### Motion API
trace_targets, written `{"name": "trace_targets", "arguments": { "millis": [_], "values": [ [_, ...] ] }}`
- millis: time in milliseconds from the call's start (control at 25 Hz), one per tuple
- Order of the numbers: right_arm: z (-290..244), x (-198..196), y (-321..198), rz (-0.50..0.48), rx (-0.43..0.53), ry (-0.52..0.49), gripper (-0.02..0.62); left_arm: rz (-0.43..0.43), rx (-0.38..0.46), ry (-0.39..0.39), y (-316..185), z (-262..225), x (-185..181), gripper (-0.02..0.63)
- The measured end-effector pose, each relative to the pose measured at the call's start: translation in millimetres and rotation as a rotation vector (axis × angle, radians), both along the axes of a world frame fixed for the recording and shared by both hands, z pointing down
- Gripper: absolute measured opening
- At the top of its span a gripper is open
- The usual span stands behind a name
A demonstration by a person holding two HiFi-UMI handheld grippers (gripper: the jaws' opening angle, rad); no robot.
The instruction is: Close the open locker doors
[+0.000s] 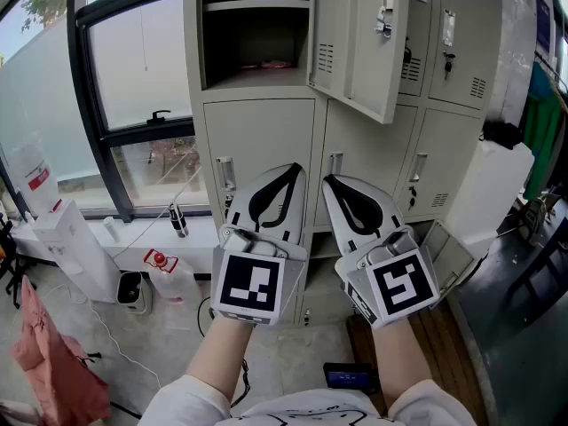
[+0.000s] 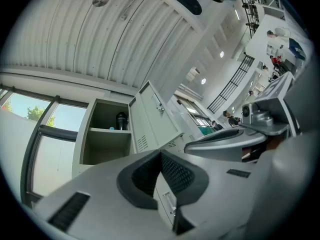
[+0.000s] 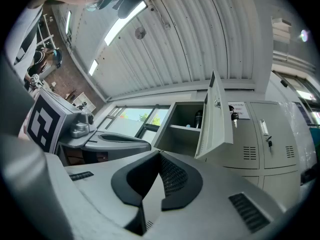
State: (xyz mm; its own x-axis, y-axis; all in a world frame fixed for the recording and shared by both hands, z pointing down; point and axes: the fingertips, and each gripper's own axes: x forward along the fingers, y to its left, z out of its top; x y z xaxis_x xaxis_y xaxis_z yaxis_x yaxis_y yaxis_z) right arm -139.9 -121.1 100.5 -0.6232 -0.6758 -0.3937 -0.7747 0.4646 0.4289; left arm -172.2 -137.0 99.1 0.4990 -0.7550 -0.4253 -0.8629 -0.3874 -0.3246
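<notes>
The left gripper [image 1: 296,168] and right gripper [image 1: 327,179] are side by side, low before the lockers [image 1: 257,140] and tilted upward. Each has its jaws pressed together on nothing. The open door [image 1: 359,43] stands ajar at 12 o'clock above them, well apart. Its compartment [image 1: 253,56] is at 11 o'clock.

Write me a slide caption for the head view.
Left gripper and right gripper, both shut and empty, point at grey lockers with one upper door swung open.
</notes>
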Motion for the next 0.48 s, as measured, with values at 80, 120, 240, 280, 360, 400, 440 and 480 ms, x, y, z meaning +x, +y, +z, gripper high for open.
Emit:
{"name": "trace_targets", "arguments": {
  "millis": [80,120,240,280,360,400,440,480],
  "values": [
    [-1,1,0,-0.001,0.004,0.0,0.025,0.0,-0.002,0.001,-1,0,1,0.015],
    [-1,2,0,0.0,0.005,0.0,0.025,0.0,-0.002,0.002,-1,0,2,0.015],
    [-1,5,0,0.003,0.007,0.0,0.025,0.004,0.003,0.005,-3,0,5,0.015],
    [-1,7,-1,0.004,0.01,-0.001,0.023,0.004,0.005,0.006,-3,-1,6,0.015],
    [-4,11,0,0.007,0.021,-0.009,0.025,0.005,0.007,0.004,-4,-2,8,0.015],
    [-6,14,0,0.009,0.027,-0.014,0.025,0.006,0.009,0.002,-4,-3,9,0.015],
    [-9,17,0,0.01,0.031,-0.018,0.025,0.007,0.011,0.001,-5,-4,11,0.015],
    [-10,20,-1,0.013,0.033,-0.02,0.025,0.009,0.012,0.0,-6,-5,13,0.015]
  ]
}}
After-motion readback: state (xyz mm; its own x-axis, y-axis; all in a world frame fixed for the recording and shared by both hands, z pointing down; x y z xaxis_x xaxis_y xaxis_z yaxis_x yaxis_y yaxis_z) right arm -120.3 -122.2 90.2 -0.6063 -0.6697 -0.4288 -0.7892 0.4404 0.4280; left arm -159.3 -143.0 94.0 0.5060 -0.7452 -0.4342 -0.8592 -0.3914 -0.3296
